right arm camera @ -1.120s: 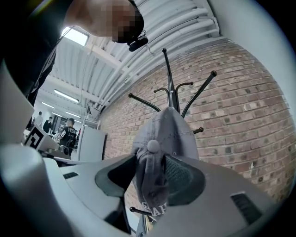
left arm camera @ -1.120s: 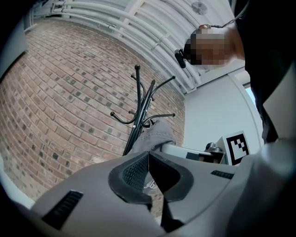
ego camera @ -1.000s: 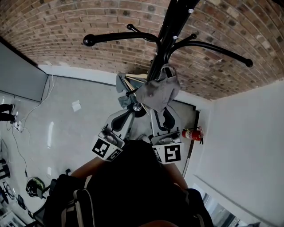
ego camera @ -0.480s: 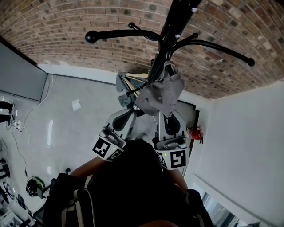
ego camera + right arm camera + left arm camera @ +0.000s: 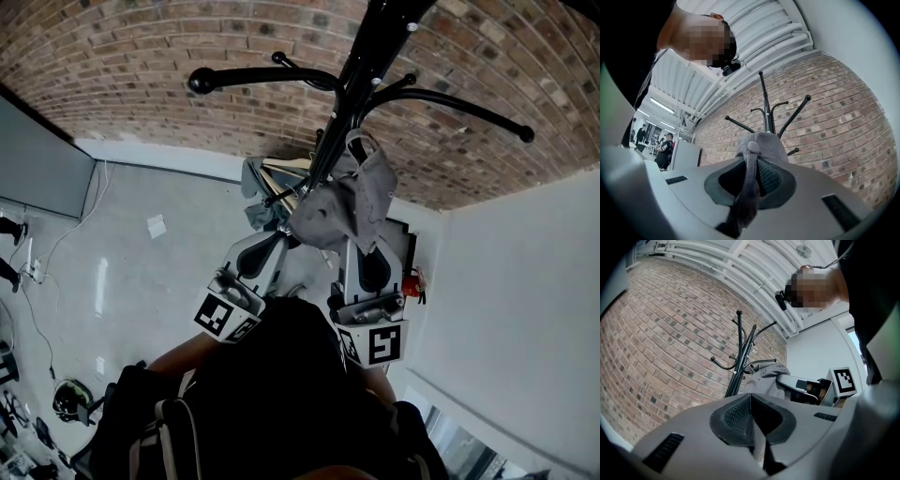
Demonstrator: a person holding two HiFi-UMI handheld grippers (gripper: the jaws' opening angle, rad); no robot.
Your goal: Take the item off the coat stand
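Note:
A grey cap [image 5: 342, 206] hangs from a hook of the black coat stand [image 5: 361, 66], close against its pole. My right gripper [image 5: 362, 246] reaches up from below and is shut on the cap's lower edge. In the right gripper view the cap's fabric [image 5: 757, 145] is pinched between the pads of that gripper [image 5: 751, 180], with the stand [image 5: 767, 112] behind it. My left gripper [image 5: 267, 246] sits lower left of the cap, apart from it. Its jaws [image 5: 751, 416] are shut with nothing between them. From there I see the cap [image 5: 766, 378] and the stand [image 5: 740, 362].
A brick wall [image 5: 141, 47] runs behind the stand and a white wall [image 5: 525, 281] stands at the right. A red fire extinguisher [image 5: 412, 281] stands by the corner. Another grey item [image 5: 258, 187] hangs lower on the stand. People [image 5: 663, 150] stand far off.
My right gripper has pushed forward under the cap and closed on it. The cap has tipped up and shifted right. The left gripper has stayed put.

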